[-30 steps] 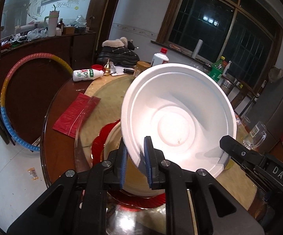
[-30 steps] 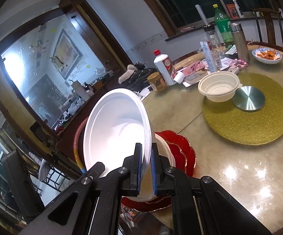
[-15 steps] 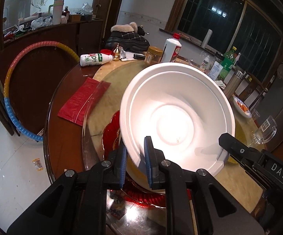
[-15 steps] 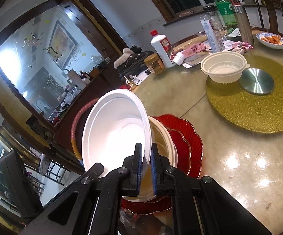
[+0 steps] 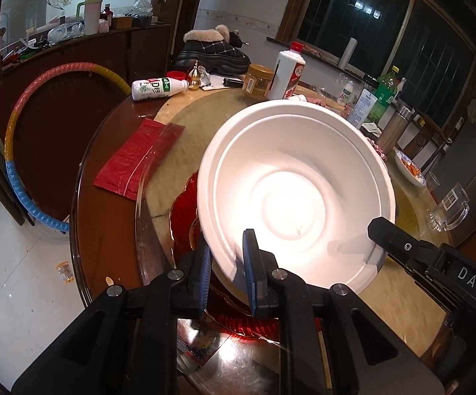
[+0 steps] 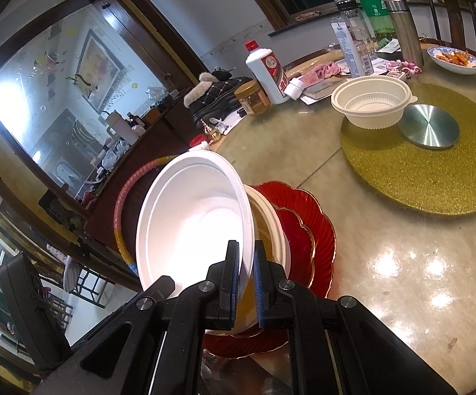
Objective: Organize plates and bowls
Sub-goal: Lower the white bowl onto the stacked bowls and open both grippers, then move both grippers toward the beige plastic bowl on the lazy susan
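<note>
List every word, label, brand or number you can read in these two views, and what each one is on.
"DAS": white letters on the black body of the right tool.
"AD": large letters on the white bottle lying on its side; its smaller print is unreadable.
White bottle with red cap: red label too blurred to read.
Green bottle and carton: print too small.

Bare polished surface [image 6: 402, 279] lies open to the right of the stacked red plates [image 6: 307, 230], which fill the near edge. Farther back, a cream bowl [image 6: 371, 105] and steel lid [image 6: 429, 125] occupy the gold mat [image 6: 435, 181], while bottles [image 6: 374, 3] and jars crowd the far rim.
</note>
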The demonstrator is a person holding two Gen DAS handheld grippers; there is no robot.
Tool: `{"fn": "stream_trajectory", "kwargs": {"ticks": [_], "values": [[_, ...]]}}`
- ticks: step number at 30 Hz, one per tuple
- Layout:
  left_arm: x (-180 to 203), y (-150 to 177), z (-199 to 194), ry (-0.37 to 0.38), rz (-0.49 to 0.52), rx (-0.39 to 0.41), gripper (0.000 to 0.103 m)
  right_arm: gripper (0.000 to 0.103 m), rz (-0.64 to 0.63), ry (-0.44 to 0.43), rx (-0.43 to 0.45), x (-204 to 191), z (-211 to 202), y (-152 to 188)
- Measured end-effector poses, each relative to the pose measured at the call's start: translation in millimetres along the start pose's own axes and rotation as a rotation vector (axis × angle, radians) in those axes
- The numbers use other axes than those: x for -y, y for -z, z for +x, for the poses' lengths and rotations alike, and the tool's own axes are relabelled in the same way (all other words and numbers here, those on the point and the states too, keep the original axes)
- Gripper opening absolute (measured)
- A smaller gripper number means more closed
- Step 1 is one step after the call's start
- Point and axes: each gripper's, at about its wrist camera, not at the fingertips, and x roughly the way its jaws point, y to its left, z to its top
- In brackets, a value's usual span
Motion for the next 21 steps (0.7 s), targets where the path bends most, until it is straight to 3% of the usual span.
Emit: {"fn": "stream_trajectory", "kwargs": {"ticks": [10, 12, 14, 15, 16, 20, 21], "values": [[-2, 0, 1, -0.004, -0.006, -0.011, 0.018, 0.012, 0.003, -0.006, -0.018, 0, 2, 1], [-3, 0, 2, 0.006, -0.017, -0.024, 0.026, 0.012, 0.010, -0.012, -0.026, 0, 3, 2], [-5, -1, 2, 0.014, -0.030, -0.027, 0.049, 0.015, 0.019, -0.012, -0.027, 2, 3, 1], [-6, -1, 1, 0.015, -0.034, -0.022, 0.055, 0.018, 0.027, -0.008, -0.026, 3, 3, 1], [-6, -2, 0, 0.016, -0.040, -0.011, 0.063, 0.031, 0.035, -0.009, -0.023, 5, 2, 0], [-9, -4, -7, 0.001, -0.060, 0.023, 0.073, 0.068, 0.083, -0.030, 0.016, 11, -7, -3], [-11, -5, -9, 0.003, -0.066, 0.028, 0.073, 0.072, 0.094, -0.037, 0.026, 13, -10, -4]]}}
